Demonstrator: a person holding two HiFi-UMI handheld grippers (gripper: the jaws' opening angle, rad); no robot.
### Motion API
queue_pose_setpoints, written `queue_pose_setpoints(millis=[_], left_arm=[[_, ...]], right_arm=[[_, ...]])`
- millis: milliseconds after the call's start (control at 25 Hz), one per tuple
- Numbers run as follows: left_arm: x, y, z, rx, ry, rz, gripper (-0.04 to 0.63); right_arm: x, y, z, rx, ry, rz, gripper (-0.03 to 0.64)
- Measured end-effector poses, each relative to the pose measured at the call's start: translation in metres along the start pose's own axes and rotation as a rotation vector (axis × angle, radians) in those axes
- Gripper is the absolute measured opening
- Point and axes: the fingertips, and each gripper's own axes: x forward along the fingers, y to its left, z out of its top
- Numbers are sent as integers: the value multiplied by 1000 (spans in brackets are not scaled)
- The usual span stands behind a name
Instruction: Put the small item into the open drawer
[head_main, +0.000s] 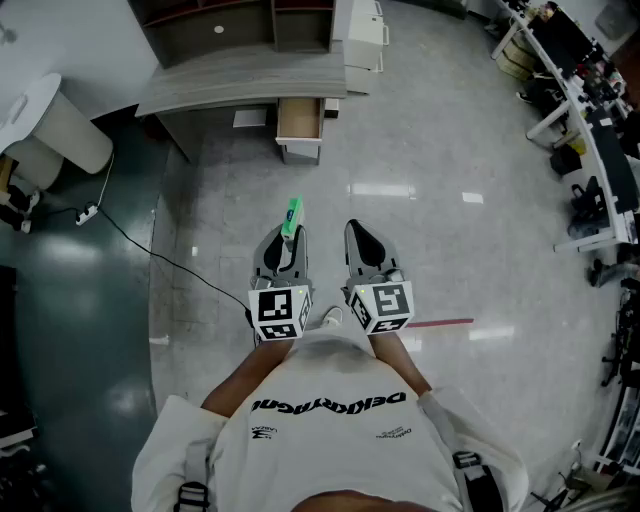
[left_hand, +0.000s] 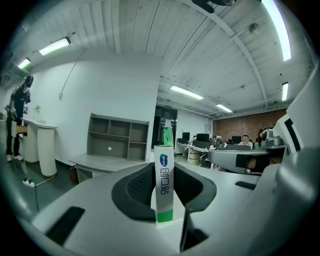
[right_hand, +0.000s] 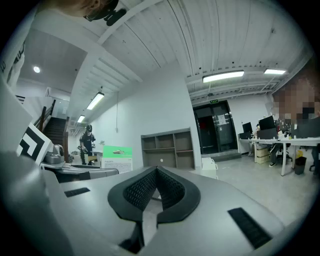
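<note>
We are gripping the small box in the left tongs, right tongs closed and empty. We are aiming it level toward the open drawer at twelve o'clock.

Head view looks steeply down; both gripper views face level toward the same far shelf unit.

A grey desk and shelf unit stand on glossy floor.
</note>
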Motion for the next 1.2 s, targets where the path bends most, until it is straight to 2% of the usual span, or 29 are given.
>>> queue_pose_setpoints(millis=[240, 480, 760, 1000, 1200], left_arm=[[17, -13, -3, 12, 8, 3, 97], [39, -35, -7, 25, 10, 26, 97], [51, -52, -17, 31, 26, 37, 97], [79, -44, -26, 18, 51, 41, 97], [129, -18, -25, 1, 49, 37, 97]], right_arm=[[4, -21, -1, 7, 1, 7, 28], [6, -45, -3, 2, 2, 61, 28], [9, -65, -7, -4, -3, 79, 27], [36, -78, -16, 14, 21, 86, 26], [87, -99, -15, 12, 33, 71, 28]])
